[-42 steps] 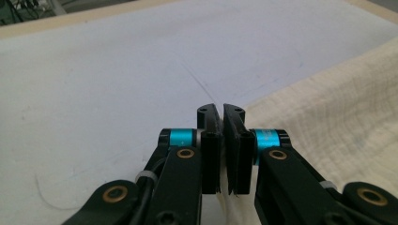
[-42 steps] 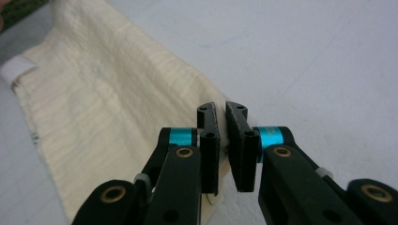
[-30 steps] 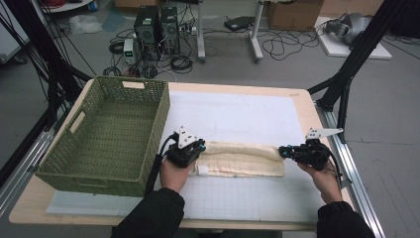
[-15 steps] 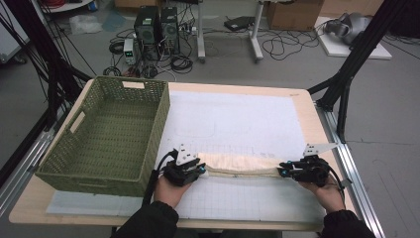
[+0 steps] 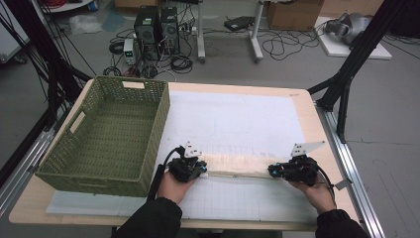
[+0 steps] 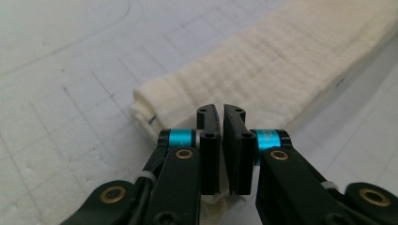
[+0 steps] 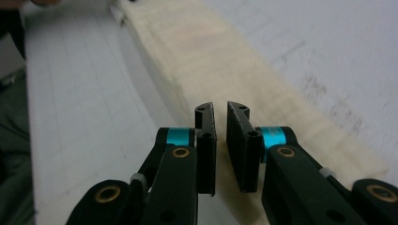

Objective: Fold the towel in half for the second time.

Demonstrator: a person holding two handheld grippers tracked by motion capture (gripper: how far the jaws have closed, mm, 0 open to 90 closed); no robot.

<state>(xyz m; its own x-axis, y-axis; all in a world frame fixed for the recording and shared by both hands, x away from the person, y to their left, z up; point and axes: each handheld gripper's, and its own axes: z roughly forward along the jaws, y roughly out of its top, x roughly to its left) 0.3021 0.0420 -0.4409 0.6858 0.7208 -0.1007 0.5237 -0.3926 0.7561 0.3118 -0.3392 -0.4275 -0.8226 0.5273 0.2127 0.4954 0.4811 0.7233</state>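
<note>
the cloth (image 5: 237,166), a long cream strip folded narrow, lay across the white mat (image 5: 237,124) on the near half of the table (image 5: 317,148), running from about 9 o'clock to 3 o'clock between the two hands. the left gripper (image 5: 204,169) sat at the cloth's 9 o'clock end, just beside the near right corner of the green basket (image 5: 106,136), which stood on the left part of the table at roughly 10 o'clock from the cloth. in the left gripper view the left gripper (image 6: 221,117) had its jaws drawn nearly together after a brief opening and closing again, a thin slit between the pads, and cream fabric showed in the slit low down, so the jaws pinched a fold at the rolled end of the cloth (image 6: 281,65). the right gripper (image 5: 271,170) lay at the cloth's 3 o'clock end, pointing toward 9 o'clock. in the right gripper view the right gripper (image 7: 219,117) had likewise just opened and come nearly closed again, a narrow gap between the pads; the cloth (image 7: 225,61) stretched away under and beyond them toward 12 o'clock, and whether any fabric sat in that gap could not be told. both hands rested low on the mat, wrists coming in from 6 o'clock.
</note>
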